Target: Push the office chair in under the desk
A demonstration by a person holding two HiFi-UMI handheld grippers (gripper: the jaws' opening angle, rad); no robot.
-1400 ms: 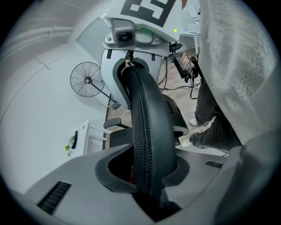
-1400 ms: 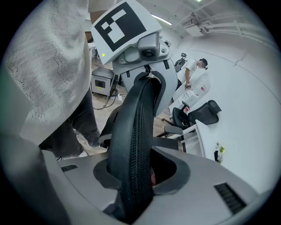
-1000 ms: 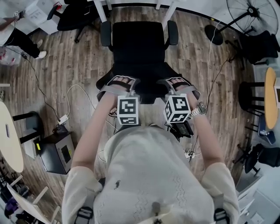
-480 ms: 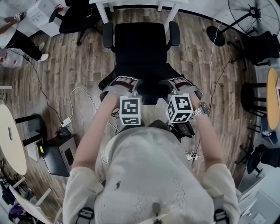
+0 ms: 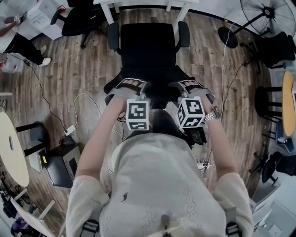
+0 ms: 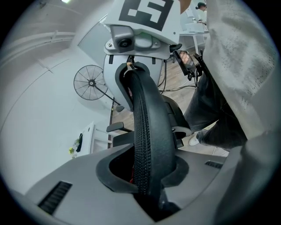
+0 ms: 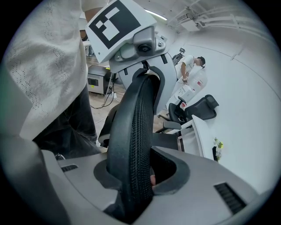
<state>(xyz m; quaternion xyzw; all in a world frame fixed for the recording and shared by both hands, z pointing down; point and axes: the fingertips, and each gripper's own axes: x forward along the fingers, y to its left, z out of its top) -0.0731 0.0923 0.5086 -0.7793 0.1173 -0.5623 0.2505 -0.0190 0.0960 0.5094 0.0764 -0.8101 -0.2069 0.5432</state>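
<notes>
At the top rim of the office chair point(image 5: 148, 46), both grippers clamp the black mesh backrest point(image 6: 147, 132) side by side. The left gripper point(image 6: 145, 176) has just been closing a little, its jaws pinching the curved, ribbed rim. The right gripper point(image 7: 136, 176) pinches the same rim, jaws partly apart around it. The seat faces a white desk point(image 5: 138, 2), with the padded armrests point(image 5: 112, 37) just beside the desk legs point(image 5: 108, 13). Wood-plank floor point(image 5: 78, 69) lies open on both sides. A white cable point(image 5: 85, 95) trails on the left.

Desk point(image 5: 107, 10) mostly beyond top edge
</notes>
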